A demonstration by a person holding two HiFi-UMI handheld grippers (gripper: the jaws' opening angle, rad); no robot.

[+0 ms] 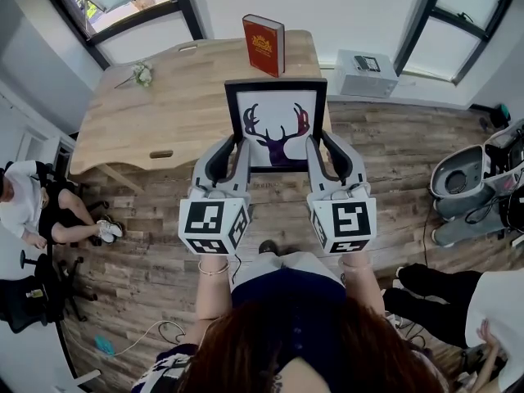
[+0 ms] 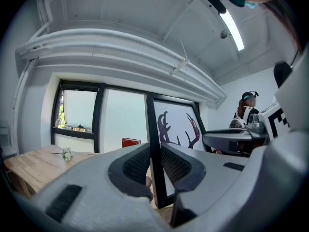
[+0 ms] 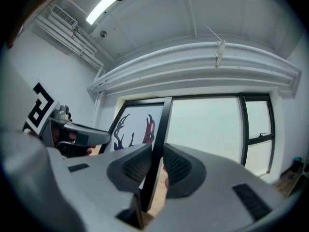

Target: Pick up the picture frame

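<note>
Picture frame (image 1: 276, 125) upright (portrait), facing person

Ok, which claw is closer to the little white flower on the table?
Left. The left claw is clamped on the picture frame at its left edge, the side facing the flower. The right claw holds the opposite edge, farther away.

Red book (image 1: 264, 44) upright on wooden table (image 1: 172, 113) — white flower (image 1: 143, 74) nearby.
</note>
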